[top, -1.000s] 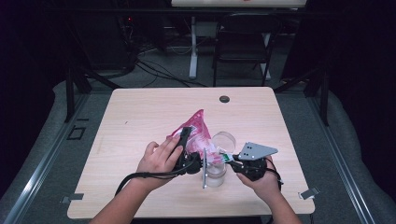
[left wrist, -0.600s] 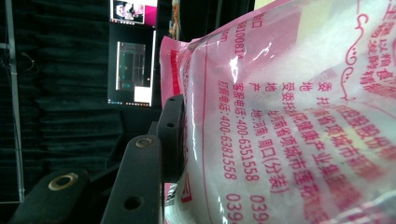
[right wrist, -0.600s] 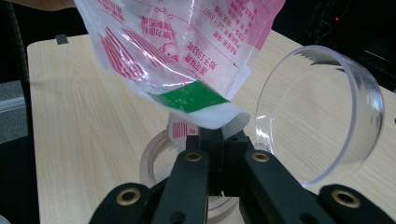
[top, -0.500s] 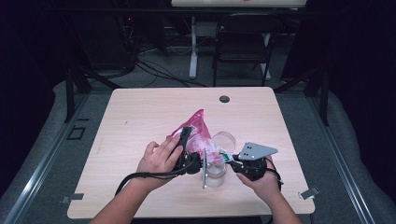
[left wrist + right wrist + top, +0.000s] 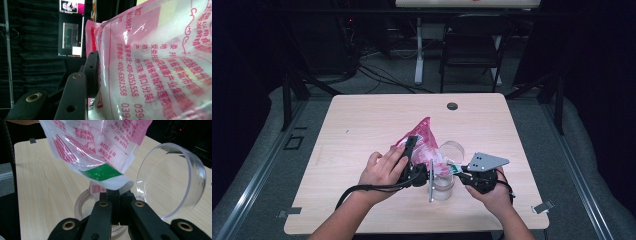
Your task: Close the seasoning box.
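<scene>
While the left gripper (image 5: 412, 150) clamps the pink bag (image 5: 424, 137) at its side, the right gripper (image 5: 455, 170) pinches the bag's near corner, jaws tight together. Held over the table (image 5: 362, 115) near its front edge, the bag hangs above a clear jar (image 5: 443, 185), just left of the jar's open lid (image 5: 172, 180).

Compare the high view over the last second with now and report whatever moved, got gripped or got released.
No visible change. The left hand-held gripper holds the pink-and-clear plastic bag tilted over the clear glass jar, the right hand-held gripper stays shut on the bag's lower corner, and the clear round lid keeps its place behind the jar on the light wooden table.
</scene>
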`<act>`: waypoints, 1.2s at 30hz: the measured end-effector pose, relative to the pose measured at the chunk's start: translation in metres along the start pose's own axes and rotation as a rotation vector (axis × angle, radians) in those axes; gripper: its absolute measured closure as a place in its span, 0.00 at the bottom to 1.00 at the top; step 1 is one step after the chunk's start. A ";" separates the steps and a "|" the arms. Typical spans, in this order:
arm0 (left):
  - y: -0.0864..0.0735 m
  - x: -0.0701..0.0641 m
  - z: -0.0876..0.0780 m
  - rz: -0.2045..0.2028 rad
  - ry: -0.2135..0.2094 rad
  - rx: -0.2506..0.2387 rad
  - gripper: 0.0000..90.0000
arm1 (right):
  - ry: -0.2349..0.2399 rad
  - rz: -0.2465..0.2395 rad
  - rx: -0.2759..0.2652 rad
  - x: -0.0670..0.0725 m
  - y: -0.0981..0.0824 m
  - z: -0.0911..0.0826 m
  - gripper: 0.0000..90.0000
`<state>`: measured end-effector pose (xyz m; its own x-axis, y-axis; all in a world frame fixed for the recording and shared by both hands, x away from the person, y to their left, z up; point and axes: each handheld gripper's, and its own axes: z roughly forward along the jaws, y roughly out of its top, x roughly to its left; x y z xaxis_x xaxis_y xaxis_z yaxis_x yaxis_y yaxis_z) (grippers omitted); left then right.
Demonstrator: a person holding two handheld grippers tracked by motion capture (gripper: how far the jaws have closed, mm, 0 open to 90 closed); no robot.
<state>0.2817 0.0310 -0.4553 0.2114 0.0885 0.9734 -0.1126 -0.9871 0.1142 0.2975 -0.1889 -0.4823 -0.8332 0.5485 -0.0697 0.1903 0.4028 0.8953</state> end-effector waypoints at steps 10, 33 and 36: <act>0.001 0.000 0.000 0.004 0.001 -0.001 0.71 | -0.001 0.001 0.004 0.000 0.000 0.000 1.00; 0.002 0.000 -0.001 0.014 0.004 -0.004 0.71 | 0.000 0.006 0.008 -0.001 -0.002 0.001 1.00; 0.002 0.000 -0.001 0.021 0.008 -0.002 0.71 | 0.001 0.008 0.009 -0.001 -0.002 0.002 1.00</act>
<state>0.2804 0.0292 -0.4546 0.2016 0.0689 0.9770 -0.1191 -0.9884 0.0943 0.2989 -0.1889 -0.4850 -0.8323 0.5508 -0.0620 0.2015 0.4049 0.8919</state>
